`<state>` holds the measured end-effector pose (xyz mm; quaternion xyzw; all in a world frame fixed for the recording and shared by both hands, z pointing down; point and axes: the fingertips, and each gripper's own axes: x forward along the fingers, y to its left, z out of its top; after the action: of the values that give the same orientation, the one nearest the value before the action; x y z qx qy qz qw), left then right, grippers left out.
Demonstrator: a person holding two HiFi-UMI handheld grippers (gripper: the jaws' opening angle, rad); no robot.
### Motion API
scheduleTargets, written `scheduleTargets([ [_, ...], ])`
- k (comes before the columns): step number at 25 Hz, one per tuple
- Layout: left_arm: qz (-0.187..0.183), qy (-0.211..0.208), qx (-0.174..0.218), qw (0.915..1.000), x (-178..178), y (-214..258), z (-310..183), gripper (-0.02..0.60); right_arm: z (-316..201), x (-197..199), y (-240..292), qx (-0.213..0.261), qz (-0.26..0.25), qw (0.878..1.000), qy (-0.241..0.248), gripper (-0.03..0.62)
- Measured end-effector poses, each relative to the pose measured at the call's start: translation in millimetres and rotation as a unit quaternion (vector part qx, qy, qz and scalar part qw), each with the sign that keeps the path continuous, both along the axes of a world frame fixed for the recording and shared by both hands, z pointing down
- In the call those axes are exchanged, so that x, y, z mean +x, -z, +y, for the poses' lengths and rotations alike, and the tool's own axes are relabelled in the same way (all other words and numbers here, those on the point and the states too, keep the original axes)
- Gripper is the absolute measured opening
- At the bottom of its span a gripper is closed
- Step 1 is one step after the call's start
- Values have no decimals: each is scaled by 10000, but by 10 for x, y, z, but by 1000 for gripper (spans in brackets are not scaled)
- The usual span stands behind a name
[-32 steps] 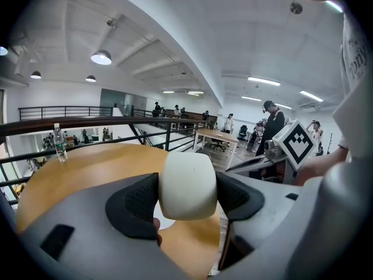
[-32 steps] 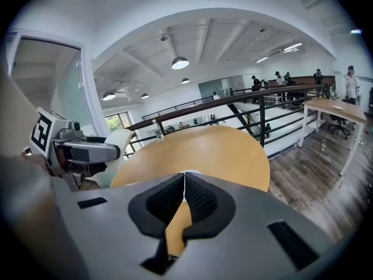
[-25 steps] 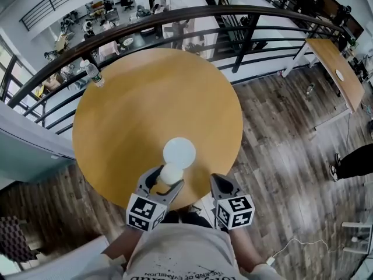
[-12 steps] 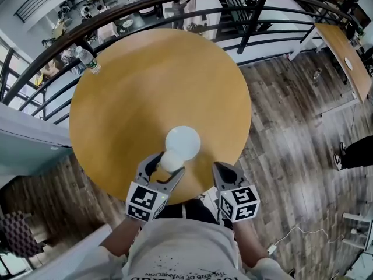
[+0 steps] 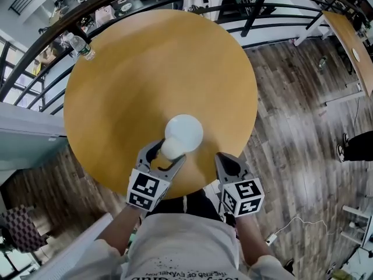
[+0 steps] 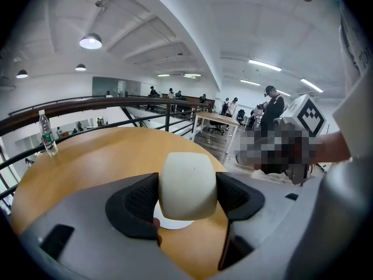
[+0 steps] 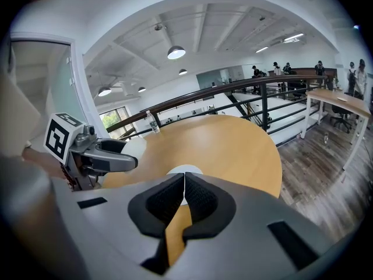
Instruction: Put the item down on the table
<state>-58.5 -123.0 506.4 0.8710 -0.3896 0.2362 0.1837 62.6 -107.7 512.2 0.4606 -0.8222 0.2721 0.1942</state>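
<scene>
Left gripper view: the left gripper (image 6: 187, 198) is clenched on the cream item (image 6: 187, 178), which seems to be held above the surface (image 6: 87, 156).
Right gripper (image 7: 184, 192): pressed together, with nothing between.
Ahead of left gripper: a white disc (image 5: 185, 130) on the surface.
Risk: if released too high, the rounded item may bounce and roll off the near edge.

Shirt (image 5: 185, 245) print upside-down; too blurred to read
</scene>
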Motion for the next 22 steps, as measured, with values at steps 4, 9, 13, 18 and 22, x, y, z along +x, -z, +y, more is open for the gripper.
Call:
scheduleTargets([
  [4,-101,-17,-98,9999,-12,-155,-90,322,-36,9,-80,-80,-19,10000,-17,26],
  [9,-204,-25,-239,9995,-8,-393,-199,322,-69,-11,-176,-190,-44,9998,-2,26],
  [13,-287,-88,-343,9990,10,-556,-279,322,-79,-36,-241,-263,-63,9996,-3,26],
  [18,-393,-166,-485,9979,47,-760,-343,322,-73,-50,-301,-336,-80,9994,-25,26],
  [22,-499,-221,-576,9968,72,-917,-410,322,-83,-50,-343,-392,-97,9992,-70,26],
])
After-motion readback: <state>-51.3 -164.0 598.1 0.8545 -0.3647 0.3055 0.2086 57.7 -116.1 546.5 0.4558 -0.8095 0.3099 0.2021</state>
